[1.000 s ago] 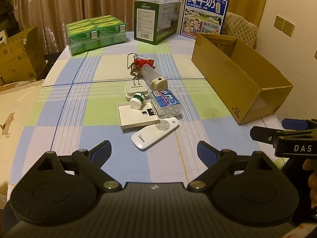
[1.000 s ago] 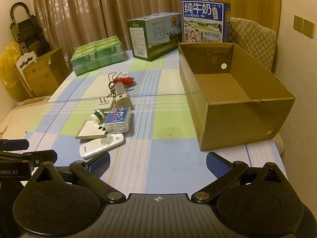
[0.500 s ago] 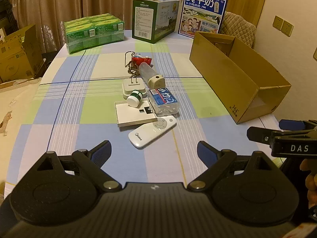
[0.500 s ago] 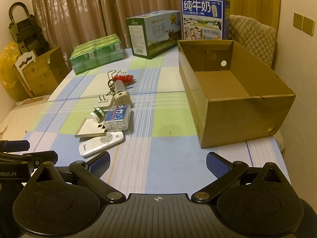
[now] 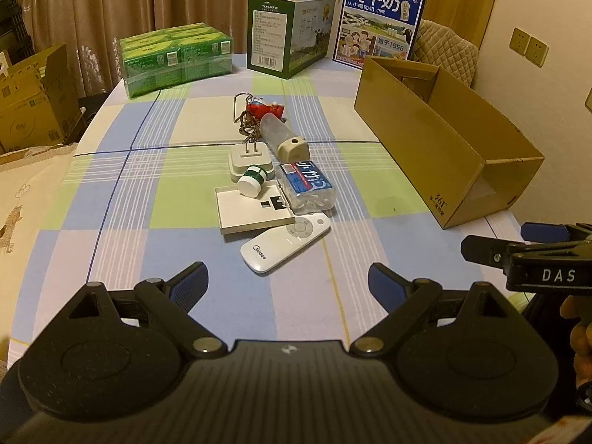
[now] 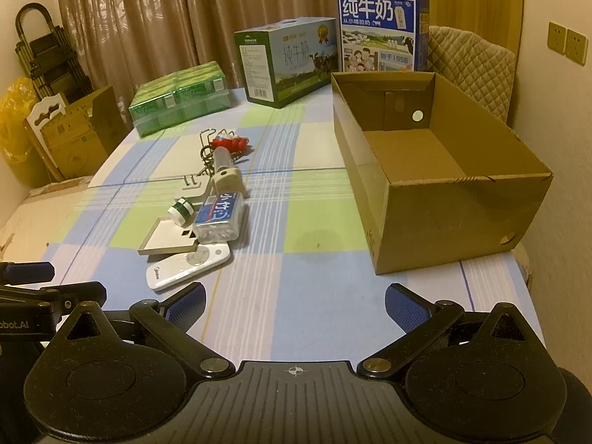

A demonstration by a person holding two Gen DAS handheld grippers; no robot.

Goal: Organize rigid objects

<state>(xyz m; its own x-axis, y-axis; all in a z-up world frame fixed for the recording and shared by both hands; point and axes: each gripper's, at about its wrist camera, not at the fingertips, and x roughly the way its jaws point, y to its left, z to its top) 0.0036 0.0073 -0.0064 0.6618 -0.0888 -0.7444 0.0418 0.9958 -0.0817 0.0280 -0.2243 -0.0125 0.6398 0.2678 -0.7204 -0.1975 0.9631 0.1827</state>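
A cluster of small items lies mid-table: a white remote nearest me, a flat white box lid, a green-and-white jar, a white plug adapter, a blue-labelled clear plastic box, a clear tube with a beige cap and a red toy with wire loops. An open, empty cardboard box stands on the right. My left gripper is open, just short of the remote. My right gripper is open over bare cloth.
The checked tablecloth covers the table. At the back stand a green shrink-wrapped pack, a green milk carton case and a blue milk case. A quilted chair is behind the box; cardboard boxes sit left.
Both views have drawn back and risen slightly, so the cluster sits a little farther up the frames. Both grippers stay open. No object on the table has moved.
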